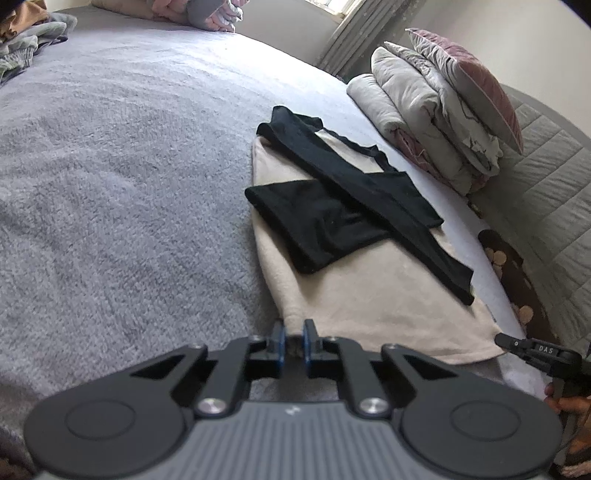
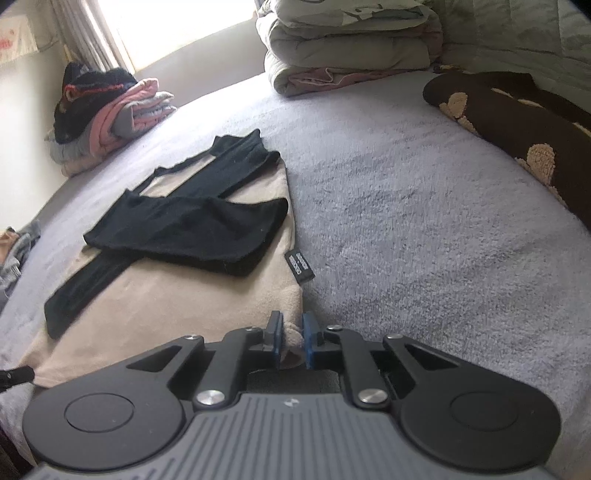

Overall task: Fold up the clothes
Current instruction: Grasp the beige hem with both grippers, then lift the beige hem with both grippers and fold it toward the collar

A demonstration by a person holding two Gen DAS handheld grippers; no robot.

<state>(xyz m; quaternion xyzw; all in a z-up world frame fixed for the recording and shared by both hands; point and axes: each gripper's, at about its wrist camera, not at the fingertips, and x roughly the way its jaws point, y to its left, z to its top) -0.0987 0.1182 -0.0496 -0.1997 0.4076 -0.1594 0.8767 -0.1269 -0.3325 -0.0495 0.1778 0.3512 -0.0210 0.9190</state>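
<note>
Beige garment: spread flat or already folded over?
Partly folded: the beige garment lies flat, its black sleeves crossed over its body; both near corners are pinched.

This is a bedroom in a home. A wide bed [image 1: 129, 166] with a fuzzy grey cover fills both views. Against its quilted headboard [image 1: 546, 177] stands a stack of folded duvets [image 1: 417, 110] with a pink-edged pillow [image 1: 469, 81] on top. A curtain [image 1: 354, 33] hangs beside a bright window [image 2: 177, 29]. Folded clothes in pink and grey [image 2: 122, 114] sit piled at the bed's far edge, and a brown cushion with beige spots [image 2: 517, 122] lies near the headboard.
</note>
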